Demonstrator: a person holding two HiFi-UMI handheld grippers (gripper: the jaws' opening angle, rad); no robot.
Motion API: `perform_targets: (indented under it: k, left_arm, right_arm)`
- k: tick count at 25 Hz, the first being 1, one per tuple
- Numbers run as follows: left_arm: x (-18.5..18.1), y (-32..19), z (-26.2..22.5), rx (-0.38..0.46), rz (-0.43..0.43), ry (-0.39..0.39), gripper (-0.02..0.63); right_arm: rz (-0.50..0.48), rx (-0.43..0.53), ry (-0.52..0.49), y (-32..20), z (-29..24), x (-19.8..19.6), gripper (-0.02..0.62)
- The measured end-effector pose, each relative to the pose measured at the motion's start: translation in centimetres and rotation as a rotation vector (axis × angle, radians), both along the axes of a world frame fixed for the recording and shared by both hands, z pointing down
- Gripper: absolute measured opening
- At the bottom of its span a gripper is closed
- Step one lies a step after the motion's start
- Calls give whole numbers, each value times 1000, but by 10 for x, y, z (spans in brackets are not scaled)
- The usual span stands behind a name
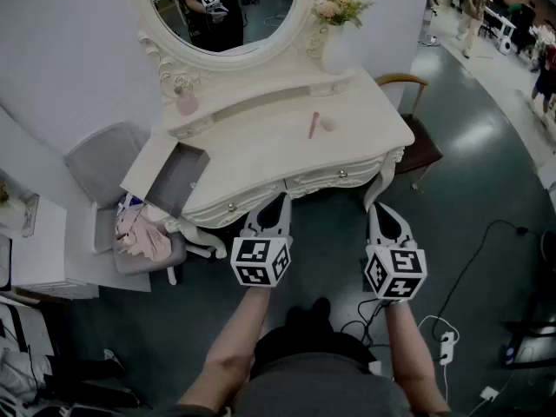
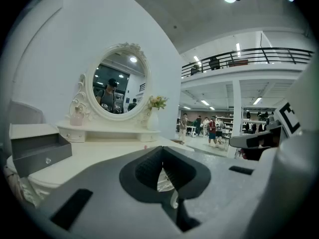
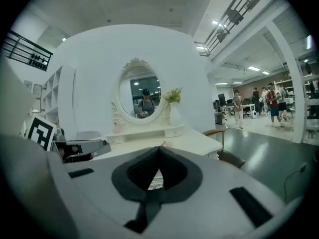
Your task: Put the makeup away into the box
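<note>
A pink makeup stick [image 1: 314,125] lies on the white dressing table [image 1: 261,159], with a small round pinkish item [image 1: 328,124] right beside it. A grey box [image 1: 178,179] stands open at the table's left end; the left gripper view shows it too, as the grey box [image 2: 37,153] at the left. My left gripper [image 1: 282,198] hangs just in front of the table's front edge, shut and empty. My right gripper [image 1: 375,205] is level with it near the table's right corner, also shut with nothing in it. In both gripper views the jaws meet at the tips.
An oval mirror [image 1: 221,7], a vase of flowers [image 1: 337,46] and a pink bottle [image 1: 186,101] stand on the back shelf. A wooden-armed chair [image 1: 417,142] is at the right, a grey chair with clothes [image 1: 139,233] at the left. Cables and a power strip [image 1: 447,346] lie on the floor.
</note>
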State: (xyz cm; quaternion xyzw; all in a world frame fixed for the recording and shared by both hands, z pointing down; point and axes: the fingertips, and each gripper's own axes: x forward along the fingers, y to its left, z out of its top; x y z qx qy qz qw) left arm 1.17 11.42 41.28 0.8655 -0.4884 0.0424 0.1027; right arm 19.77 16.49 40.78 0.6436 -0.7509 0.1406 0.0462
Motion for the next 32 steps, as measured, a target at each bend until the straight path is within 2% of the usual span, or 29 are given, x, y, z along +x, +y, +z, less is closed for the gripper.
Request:
perform_targets:
  k: [9, 23, 29, 32]
  left_arm:
    - [6, -2, 1, 10, 6, 2, 5]
    - [23, -19, 3, 14, -8, -9, 6]
    - [28, -41, 4, 15, -8, -20, 9]
    - [30, -64, 9, 4, -4, -21, 46]
  right_arm:
    - [-41, 4, -5, -7, 5, 3, 3]
    - [-18, 20, -29, -18, 3, 29, 5]
    - [-10, 7, -53, -36, 7, 40, 5]
    - [-8, -2, -60, -57, 12, 42, 5]
